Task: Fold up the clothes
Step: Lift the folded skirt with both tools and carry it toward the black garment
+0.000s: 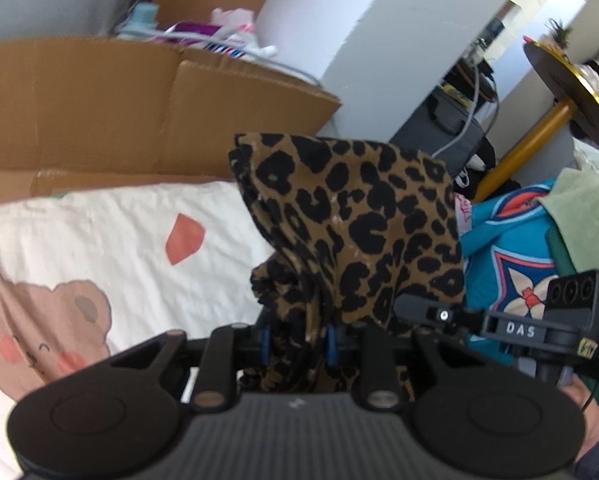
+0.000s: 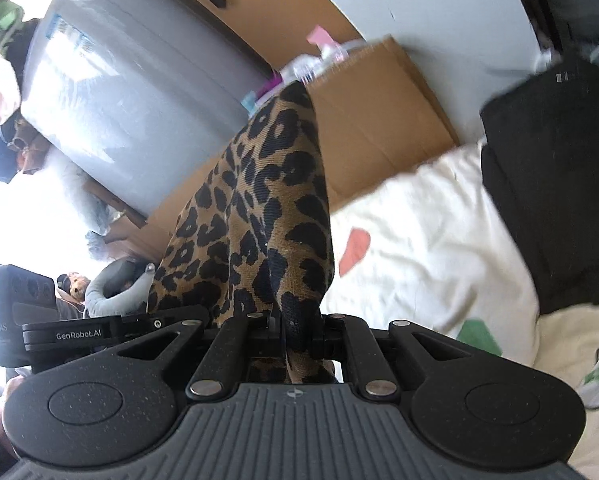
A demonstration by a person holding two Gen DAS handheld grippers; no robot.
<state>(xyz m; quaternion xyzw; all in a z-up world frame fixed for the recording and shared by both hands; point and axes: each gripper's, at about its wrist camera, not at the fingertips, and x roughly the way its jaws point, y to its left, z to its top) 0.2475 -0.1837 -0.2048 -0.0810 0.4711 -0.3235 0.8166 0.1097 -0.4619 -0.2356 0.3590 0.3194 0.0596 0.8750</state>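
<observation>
Two views, one from each handheld gripper, both filled at the center by one leopard-print garment (image 1: 355,232).

Left wrist view: the left gripper (image 1: 297,342) sits at the bottom center, its jaws narrow and pinching a bunched fold of the garment between two blue pads (image 1: 331,344). The cloth rises from the jaws into a peak at mid-frame, lifted clear of the bed sheet (image 1: 111,248), which fills the left side and is cream with one bear face and one red patch printed on it. Behind it, across the upper left, stands one open cardboard box (image 1: 99,112) with clutter inside. At the right edge are one pile of clothes (image 1: 507,248), blue on top, and one round side table (image 1: 571,96) with a yellow leg. The other gripper shows at the lower right, marked "DAS", with part of a hand (image 1: 579,396) beneath it.

Right wrist view: the right gripper (image 2: 299,334) is at the bottom center, jaws nearly together and clamped on a thin edge of the same garment (image 2: 267,216), which stands up as a tall cone to upper center. The sheet (image 2: 431,240) lies at right, one black bag (image 2: 555,184) at far right, the cardboard box (image 2: 379,120) behind, and one grey wrapped bundle (image 2: 139,92) at upper left. The left gripper's body (image 2: 19,312) shows at the left edge.
</observation>
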